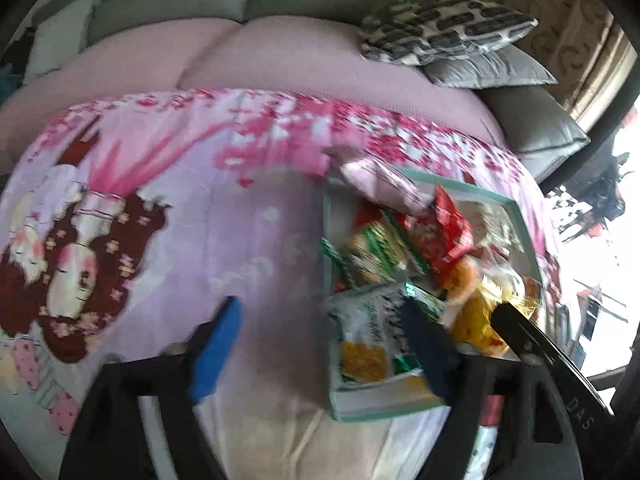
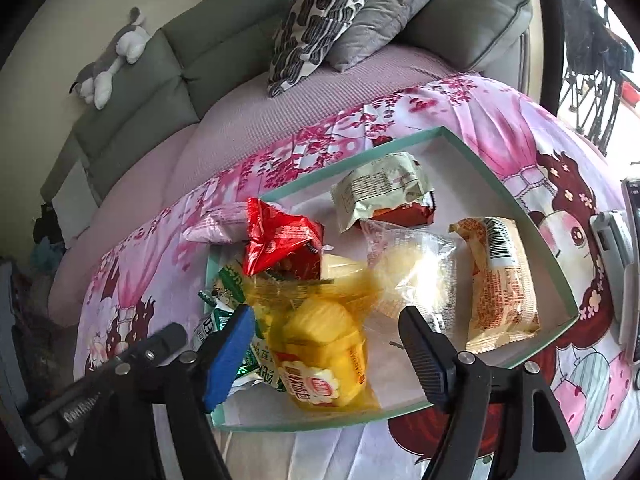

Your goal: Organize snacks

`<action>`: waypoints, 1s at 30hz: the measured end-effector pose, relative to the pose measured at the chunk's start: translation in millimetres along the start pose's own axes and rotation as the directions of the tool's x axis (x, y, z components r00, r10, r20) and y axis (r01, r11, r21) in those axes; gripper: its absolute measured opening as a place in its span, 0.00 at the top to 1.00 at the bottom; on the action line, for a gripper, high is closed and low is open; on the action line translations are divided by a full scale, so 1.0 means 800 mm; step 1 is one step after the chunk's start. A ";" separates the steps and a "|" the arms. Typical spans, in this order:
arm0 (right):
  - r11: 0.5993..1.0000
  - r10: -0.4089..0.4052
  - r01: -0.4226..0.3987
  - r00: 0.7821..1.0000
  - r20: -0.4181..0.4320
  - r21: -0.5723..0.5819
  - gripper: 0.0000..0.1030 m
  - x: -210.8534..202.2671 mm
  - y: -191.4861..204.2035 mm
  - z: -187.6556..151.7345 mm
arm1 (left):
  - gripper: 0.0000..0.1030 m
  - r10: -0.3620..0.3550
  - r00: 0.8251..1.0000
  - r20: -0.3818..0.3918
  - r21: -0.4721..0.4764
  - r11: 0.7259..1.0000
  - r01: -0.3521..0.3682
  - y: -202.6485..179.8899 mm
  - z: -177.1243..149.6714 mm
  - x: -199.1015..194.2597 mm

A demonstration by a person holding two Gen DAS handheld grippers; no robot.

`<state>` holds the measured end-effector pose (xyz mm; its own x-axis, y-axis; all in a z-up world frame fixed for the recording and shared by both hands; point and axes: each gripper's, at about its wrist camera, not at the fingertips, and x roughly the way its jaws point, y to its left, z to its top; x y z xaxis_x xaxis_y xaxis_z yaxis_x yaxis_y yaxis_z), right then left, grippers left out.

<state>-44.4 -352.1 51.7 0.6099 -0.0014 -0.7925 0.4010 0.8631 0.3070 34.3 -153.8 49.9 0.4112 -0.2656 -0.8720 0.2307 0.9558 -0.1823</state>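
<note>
The snacks lie gathered in a shallow white cardboard tray with a teal rim (image 2: 472, 156), which rests on a pink cartoon-printed cloth (image 2: 500, 120) covering the surface in front of a grey sofa (image 2: 160, 80). Judging by the spread, the tray serves as the collecting place: a beige barcode-printed packet (image 2: 500, 280) lies flat at the right side, a clear plastic pastry bag (image 2: 416, 268) beside it, a pale green wrapped packet (image 2: 380, 192) toward the far side, and a red foil pouch (image 2: 280, 240) heaped with green-and-white packets (image 1: 372, 344) at the crowded left end. A transparent yellow bag of cakes (image 2: 320, 344) sits nearest, between the fingers of the right gripper (image 2: 324, 344), which are spread wide and hold nothing; it tilts down over the tray's near edge, seemingly poised to take that bag. The left gripper (image 1: 324, 348) hangs low beside the tray's left end, its fingers also wide apart and empty, one over the cloth, the other at the green-and-white packets.
</note>
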 end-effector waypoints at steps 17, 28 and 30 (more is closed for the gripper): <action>0.999 -0.019 0.019 0.999 0.026 -0.027 0.00 0.007 0.004 -0.002 | 0.05 0.261 0.964 0.049 -0.053 0.965 -0.259 0.042 0.004 0.019; 1.000 -0.018 0.018 0.999 0.035 -0.012 0.00 0.011 0.000 0.000 | 0.05 0.293 0.956 0.027 -0.086 0.953 -0.290 0.060 0.004 0.029; 1.000 -0.018 0.019 0.999 0.034 -0.013 0.00 0.013 0.000 0.000 | 0.05 0.293 0.956 0.025 -0.086 0.953 -0.290 0.061 0.004 0.030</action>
<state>-38.4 -351.9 43.6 0.6251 -0.0344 -0.7797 0.4033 0.8695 0.2850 58.4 -113.8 21.4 0.4824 0.0231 -0.8756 0.0244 0.9989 0.0398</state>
